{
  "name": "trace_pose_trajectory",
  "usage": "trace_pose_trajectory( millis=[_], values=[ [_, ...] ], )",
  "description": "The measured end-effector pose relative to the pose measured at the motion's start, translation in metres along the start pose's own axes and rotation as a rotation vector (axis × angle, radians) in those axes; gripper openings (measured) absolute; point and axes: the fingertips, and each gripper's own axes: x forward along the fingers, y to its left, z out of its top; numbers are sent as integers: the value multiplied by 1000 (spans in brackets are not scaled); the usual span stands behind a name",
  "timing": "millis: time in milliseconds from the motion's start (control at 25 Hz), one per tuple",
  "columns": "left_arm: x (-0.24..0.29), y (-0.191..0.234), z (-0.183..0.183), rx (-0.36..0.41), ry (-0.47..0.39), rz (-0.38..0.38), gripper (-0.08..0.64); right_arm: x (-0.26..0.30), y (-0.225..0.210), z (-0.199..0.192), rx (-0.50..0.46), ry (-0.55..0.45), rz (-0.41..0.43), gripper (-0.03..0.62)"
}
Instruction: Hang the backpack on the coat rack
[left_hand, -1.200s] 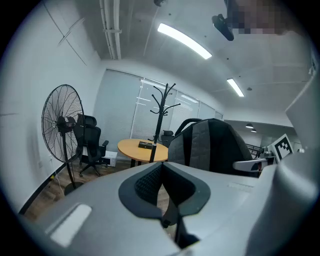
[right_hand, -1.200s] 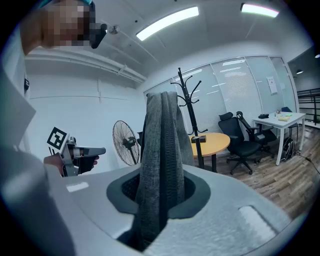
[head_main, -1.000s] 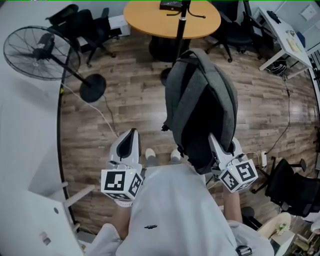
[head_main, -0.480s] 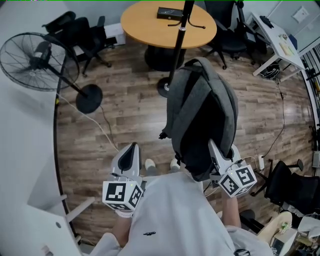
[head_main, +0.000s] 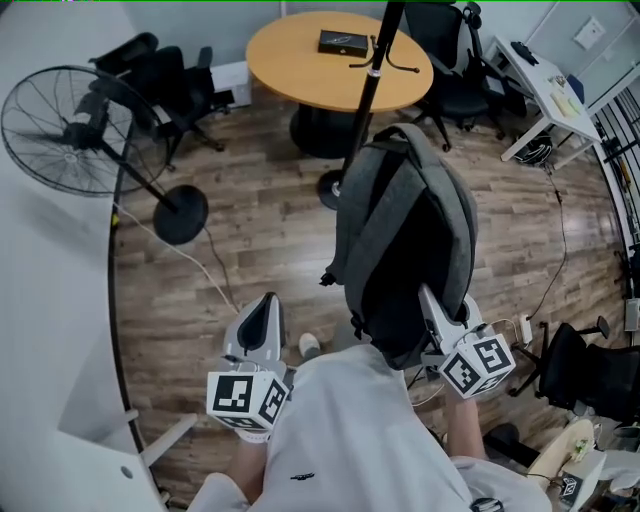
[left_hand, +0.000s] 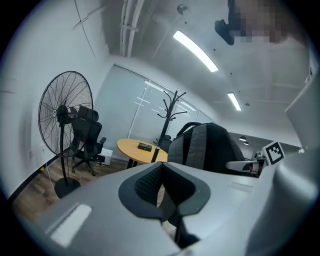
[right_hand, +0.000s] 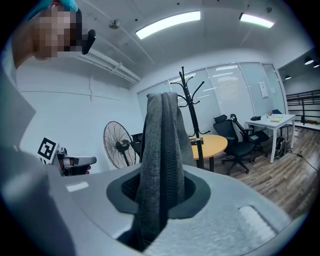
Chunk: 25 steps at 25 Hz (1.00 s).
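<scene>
backpack (head_main: 400, 240) strap clenched in right gripper (right_hand: 160, 197) jaws; left gripper (left_hand: 161, 195) jaws together (empty)

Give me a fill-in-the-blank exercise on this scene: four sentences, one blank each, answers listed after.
1. The right gripper is shut on the grey backpack's ____.
2. The left gripper holds ____.
3. The coat rack's pole rises beside the round wooden ____.
4. A black pedestal ____ stands near the white wall, at the head view's left.

Missing words: strap; nothing; table; fan.
</scene>
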Motion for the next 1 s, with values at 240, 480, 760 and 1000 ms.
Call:
trace_pose_trajectory(
  millis=[240,480,760,1000],
  values=[
    [1,18,-1,-13,15,13,17,17,11,0,20,26,19,87],
    [25,33,4,-6,36,19,17,53,9,3,13,28,45,87],
    [90,44,29,13,46,3,17,107,-17,27,12,34,59,87],
    [150,55,65,35,26,22,17,156,-46,55,10,29,92,87]
  ],
)
